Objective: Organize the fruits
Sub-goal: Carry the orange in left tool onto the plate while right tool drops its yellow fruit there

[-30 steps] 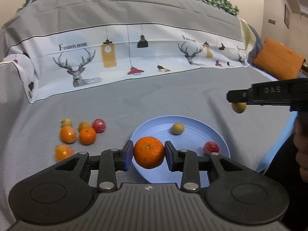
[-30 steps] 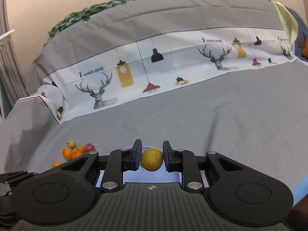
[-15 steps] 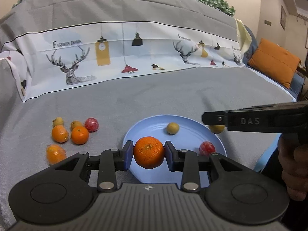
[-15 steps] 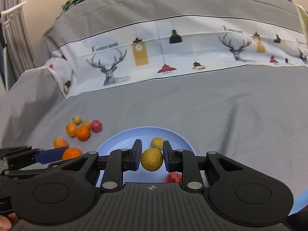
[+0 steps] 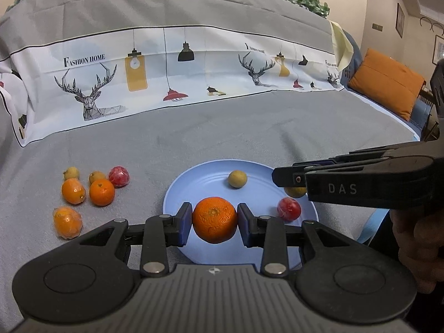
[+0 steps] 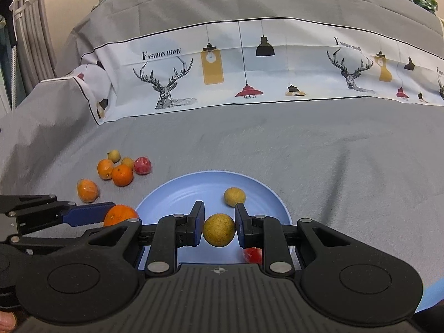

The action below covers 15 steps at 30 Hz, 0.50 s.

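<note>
My left gripper (image 5: 214, 224) is shut on an orange (image 5: 214, 223) and holds it above the near left edge of a blue plate (image 5: 199, 183). My right gripper (image 6: 218, 229) is shut on a small yellow-brown fruit (image 6: 218, 229) above the same plate (image 6: 172, 197). On the plate lie another yellow-brown fruit (image 5: 237, 178) and a red fruit (image 5: 289, 208). The right gripper reaches in from the right in the left wrist view (image 5: 288, 179). The left gripper with its orange shows at the left of the right wrist view (image 6: 111, 215).
Several loose fruits lie on the grey cloth left of the plate: oranges (image 5: 101, 192), a wrapped orange (image 5: 67, 221), small yellow ones (image 5: 71, 173) and a red one (image 5: 119, 176). An orange cushion (image 5: 384, 82) sits far right. A printed cloth hangs behind.
My right gripper has moved left and lower over the plate with its fruit. My left gripper has held the orange nearly still at the plate's near edge.
</note>
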Tool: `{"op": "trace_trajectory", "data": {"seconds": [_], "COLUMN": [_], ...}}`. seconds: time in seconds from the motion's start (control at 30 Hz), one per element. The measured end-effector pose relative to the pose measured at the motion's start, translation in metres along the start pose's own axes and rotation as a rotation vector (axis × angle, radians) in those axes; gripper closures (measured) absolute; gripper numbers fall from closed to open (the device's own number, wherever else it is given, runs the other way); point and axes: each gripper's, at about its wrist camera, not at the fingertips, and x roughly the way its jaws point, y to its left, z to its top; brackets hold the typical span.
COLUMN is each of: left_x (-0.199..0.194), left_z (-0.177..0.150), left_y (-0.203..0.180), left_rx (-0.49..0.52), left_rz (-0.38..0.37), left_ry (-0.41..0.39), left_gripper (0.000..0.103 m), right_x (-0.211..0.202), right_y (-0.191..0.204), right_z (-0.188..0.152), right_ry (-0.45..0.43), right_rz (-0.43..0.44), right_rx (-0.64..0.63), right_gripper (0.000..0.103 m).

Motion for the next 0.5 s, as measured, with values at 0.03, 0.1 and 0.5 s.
{"op": "trace_trajectory", "data": {"seconds": [0.03,0.1,0.5], "left_x": [-0.0002,0.0003,0.0039], "left_z": [0.0,-0.0001,-0.0009], "left_y": [-0.0001,-0.0001,-0.0041], "left_rx": [0.001,0.003,0.018], "left_rz": [-0.001,0.0,0.002], "left_ry": [-0.001,0.001,0.01], "left_gripper": [0.064,0.064,0.064], "right_x": [0.0003,0.0003,0.0007], "right_y": [0.0003,0.0006,-0.0008], "right_z": [-0.0002,-0.0003,-0.0001], "right_ry": [0.0,-0.001,-0.001], "right_rz": [0.0,-0.001,0.003], "right_rx": [-0.001,0.001,0.003], "right_gripper": [0.078,0.078,0.078]}}
